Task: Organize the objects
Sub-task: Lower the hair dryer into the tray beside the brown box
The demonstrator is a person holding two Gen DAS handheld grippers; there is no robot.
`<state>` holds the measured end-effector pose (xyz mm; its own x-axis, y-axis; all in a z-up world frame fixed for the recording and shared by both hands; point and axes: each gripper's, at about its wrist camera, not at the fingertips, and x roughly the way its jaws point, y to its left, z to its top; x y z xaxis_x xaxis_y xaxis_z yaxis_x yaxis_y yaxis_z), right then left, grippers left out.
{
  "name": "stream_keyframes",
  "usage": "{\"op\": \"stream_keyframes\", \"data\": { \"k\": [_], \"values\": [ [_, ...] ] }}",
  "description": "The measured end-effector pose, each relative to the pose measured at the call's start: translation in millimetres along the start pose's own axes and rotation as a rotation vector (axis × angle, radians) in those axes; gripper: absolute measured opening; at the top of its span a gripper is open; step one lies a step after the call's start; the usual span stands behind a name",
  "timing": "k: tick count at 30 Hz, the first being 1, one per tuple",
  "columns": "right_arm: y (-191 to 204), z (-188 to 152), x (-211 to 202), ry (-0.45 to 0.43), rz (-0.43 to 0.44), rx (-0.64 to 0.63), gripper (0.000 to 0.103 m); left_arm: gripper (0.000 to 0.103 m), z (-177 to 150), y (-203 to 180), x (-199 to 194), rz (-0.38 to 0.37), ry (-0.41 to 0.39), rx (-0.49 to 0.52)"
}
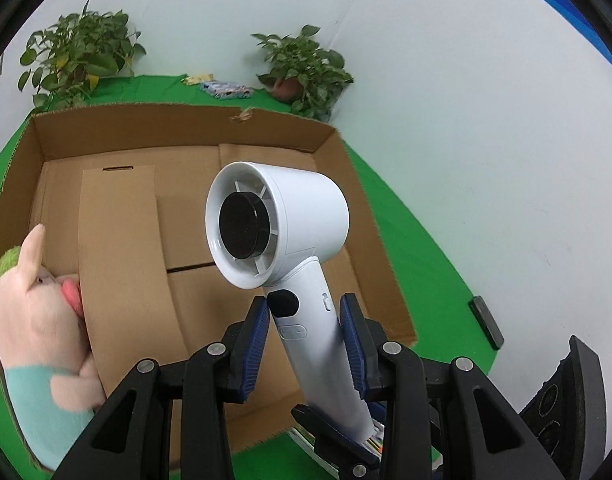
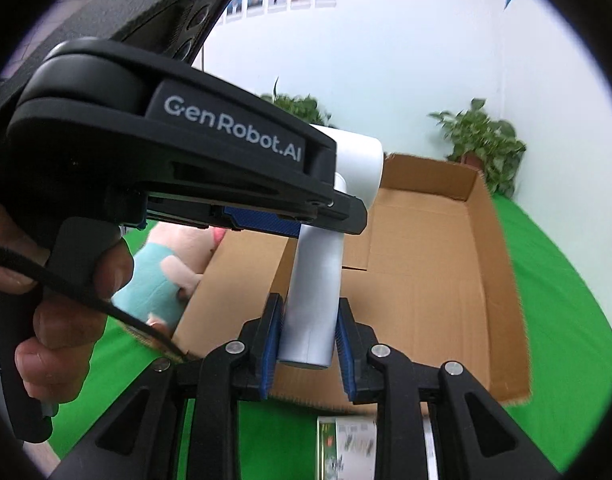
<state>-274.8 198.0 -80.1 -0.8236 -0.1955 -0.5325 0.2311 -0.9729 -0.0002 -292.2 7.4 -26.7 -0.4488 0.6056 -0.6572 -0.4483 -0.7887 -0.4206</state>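
While both grippers share white plastic hair dryer (image 1: 281, 236), its handle axis runs steeply up, barrel on top. Left gripper (image 1: 303, 320) pinches handle near buttons; right gripper (image 2: 308, 332) pinches handle butt. Open brown cardboard box (image 1: 177, 128) lies just ahead, below; pink plush pig (image 1: 37, 312) fills its left end.

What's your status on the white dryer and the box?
Both tongs, left and right, shut on white hair dryer handle, lifted over cardboard box. Plush pig at box's left side; middle bare.
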Motion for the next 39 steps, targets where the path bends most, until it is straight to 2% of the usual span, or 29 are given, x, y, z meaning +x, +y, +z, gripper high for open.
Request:
{"op": "stream_keyframes", "data": {
  "k": [4, 6, 12, 16, 20, 25, 27, 34, 39],
  "values": [
    [-7, 9, 35, 0.08, 0.039, 0.034, 0.024, 0.033, 15, 35, 49, 0.011, 0.055, -0.044],
    [-11, 8, 52, 0.121, 0.055, 0.061, 0.024, 0.033, 12, 46, 68, 0.034, 0.077, -0.036],
    [-24, -8, 75, 0.204, 0.099, 0.124, 0.025, 0.033, 0, 71, 104, 0.079, 0.161, -0.071],
    [-33, -13, 84, 0.235, 0.114, 0.148, 0.025, 0.033, 3, 78, 119, 0.111, 0.175, -0.069],
    [-42, -16, 87, 0.235, 0.117, 0.168, 0.025, 0.033, -22, 72, 102, 0.122, 0.191, -0.075],
    [-51, -15, 88, 0.229, 0.118, 0.204, 0.024, 0.033, -19, 77, 100, 0.136, 0.193, -0.115],
    [-54, -15, 88, 0.229, 0.113, 0.217, 0.024, 0.033, -24, 68, 102, 0.141, 0.185, -0.12],
    [-66, -16, 92, 0.255, 0.117, 0.224, 0.024, 0.035, -29, 62, 100, 0.145, 0.195, -0.108],
    [-76, -19, 92, 0.258, 0.157, 0.251, 0.03, 0.038, -29, 51, 98, 0.197, 0.209, -0.068]
  ]
}}
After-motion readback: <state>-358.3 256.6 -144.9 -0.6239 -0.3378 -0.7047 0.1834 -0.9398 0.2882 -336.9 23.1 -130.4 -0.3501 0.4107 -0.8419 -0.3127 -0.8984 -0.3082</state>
